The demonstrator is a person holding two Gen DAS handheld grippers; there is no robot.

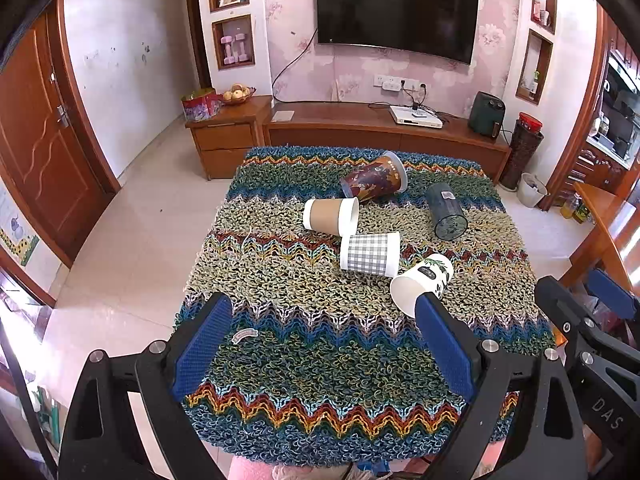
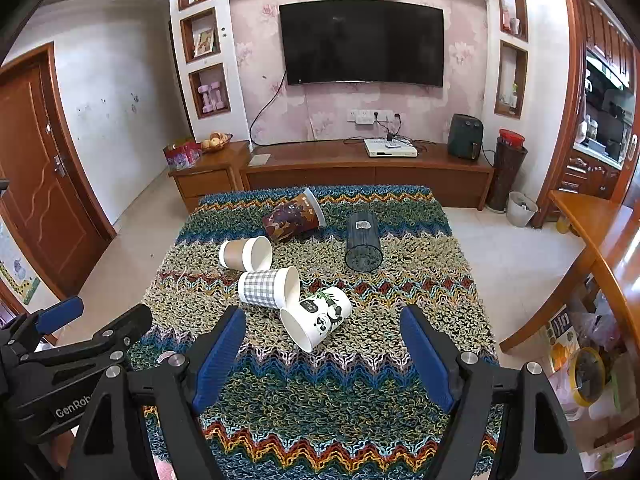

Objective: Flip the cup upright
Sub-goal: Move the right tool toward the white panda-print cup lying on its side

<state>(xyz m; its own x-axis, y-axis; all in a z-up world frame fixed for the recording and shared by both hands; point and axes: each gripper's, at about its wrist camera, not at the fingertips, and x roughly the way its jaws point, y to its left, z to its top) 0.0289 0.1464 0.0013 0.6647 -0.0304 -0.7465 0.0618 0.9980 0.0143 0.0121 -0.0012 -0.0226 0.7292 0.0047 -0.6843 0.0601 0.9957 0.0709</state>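
Note:
Several cups lie on their sides on a table with a knitted zigzag cloth (image 1: 304, 344) (image 2: 320, 392). Nearest is a white panda cup (image 1: 422, 282) (image 2: 318, 316), mouth toward me. Behind it lie a grey checked cup (image 1: 370, 254) (image 2: 268, 286), a brown-sleeved paper cup (image 1: 330, 216) (image 2: 245, 254), a dark red patterned cup (image 1: 374, 180) (image 2: 292, 220) and a dark clear tumbler (image 1: 446, 210) (image 2: 362, 246). My left gripper (image 1: 323, 320) is open and empty above the near cloth. My right gripper (image 2: 323, 332) is open and empty, just short of the panda cup.
A wooden TV cabinet (image 1: 384, 132) (image 2: 360, 168) stands beyond the table's far edge. A wooden table (image 2: 600, 240) and bags stand at the right. Tiled floor (image 1: 140, 216) lies to the left. Each gripper shows in the other's view: the right one (image 1: 592, 320), the left one (image 2: 80, 332).

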